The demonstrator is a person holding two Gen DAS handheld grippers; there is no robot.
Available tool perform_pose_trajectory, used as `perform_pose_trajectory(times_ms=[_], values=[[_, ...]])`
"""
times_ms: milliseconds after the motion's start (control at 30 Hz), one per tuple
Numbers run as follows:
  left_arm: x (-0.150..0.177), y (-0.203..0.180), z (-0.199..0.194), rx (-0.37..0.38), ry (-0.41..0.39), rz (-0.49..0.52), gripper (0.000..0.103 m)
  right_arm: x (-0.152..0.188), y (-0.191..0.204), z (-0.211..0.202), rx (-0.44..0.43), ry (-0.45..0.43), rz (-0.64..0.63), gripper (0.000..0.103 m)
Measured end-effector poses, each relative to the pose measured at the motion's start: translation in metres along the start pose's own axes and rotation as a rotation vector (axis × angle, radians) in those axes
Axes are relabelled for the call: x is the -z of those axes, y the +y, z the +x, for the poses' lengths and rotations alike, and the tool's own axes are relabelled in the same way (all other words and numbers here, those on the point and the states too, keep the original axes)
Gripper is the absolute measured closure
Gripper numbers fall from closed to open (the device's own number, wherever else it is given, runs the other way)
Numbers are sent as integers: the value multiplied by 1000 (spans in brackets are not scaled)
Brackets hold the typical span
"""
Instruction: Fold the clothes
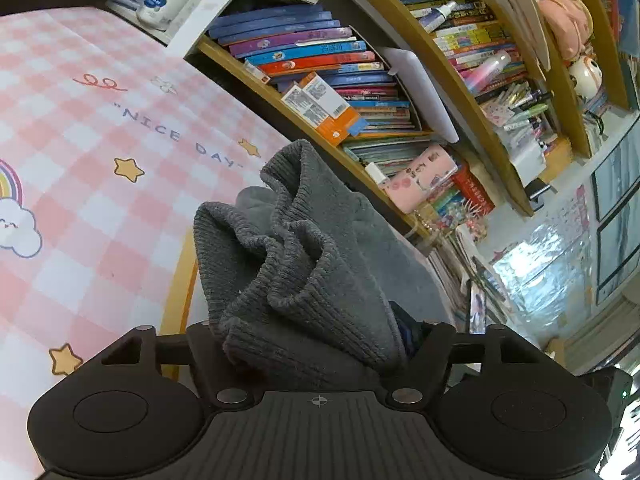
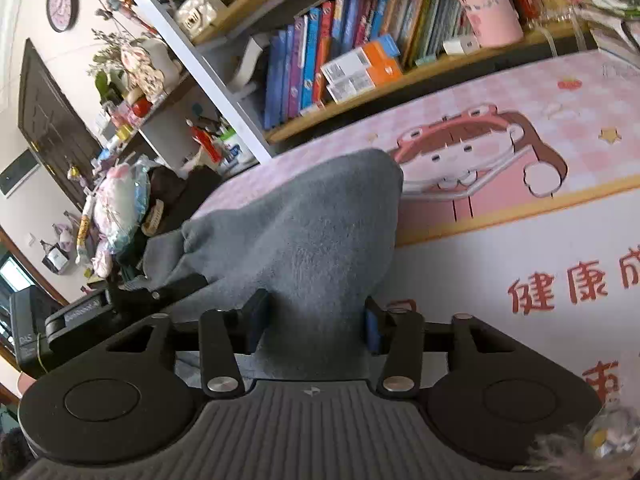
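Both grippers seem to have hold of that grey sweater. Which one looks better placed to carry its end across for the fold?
Probably the left gripper: it holds the bunched ribbed hem of the grey sweater beside open pink checked tablecloth. The right gripper pinches plain fabric.

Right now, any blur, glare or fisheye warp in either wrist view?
Left wrist: sharp on the grey garment; bookshelf boards bow strongly from fisheye; the window area at lower right is blown out. Right wrist: mostly sharp, the pink mat print slightly soft, shelves curved, a blurred patch in the bottom right corner.
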State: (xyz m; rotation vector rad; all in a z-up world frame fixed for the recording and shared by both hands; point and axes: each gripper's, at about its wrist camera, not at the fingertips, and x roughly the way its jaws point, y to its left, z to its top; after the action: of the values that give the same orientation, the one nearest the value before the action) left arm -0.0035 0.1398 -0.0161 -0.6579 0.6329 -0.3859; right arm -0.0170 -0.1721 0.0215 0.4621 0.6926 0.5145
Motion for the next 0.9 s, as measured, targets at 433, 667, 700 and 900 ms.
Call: perform_pose_trajectory(times_ms=[433,667,700,900], values=[[7,3,9,18,-10,-5,26,1,-26,11,-91,96,125,53],[6,-14,3,33,-41,75,38,-4,-15,-1,-93,39,19,64],[5,-13,3,41,-42,74,39,-6,-13,-2,-92,34,8,64],[-10,-7,9,77,-39,46,39,-19,-5,1,-92,11,-52,65]])
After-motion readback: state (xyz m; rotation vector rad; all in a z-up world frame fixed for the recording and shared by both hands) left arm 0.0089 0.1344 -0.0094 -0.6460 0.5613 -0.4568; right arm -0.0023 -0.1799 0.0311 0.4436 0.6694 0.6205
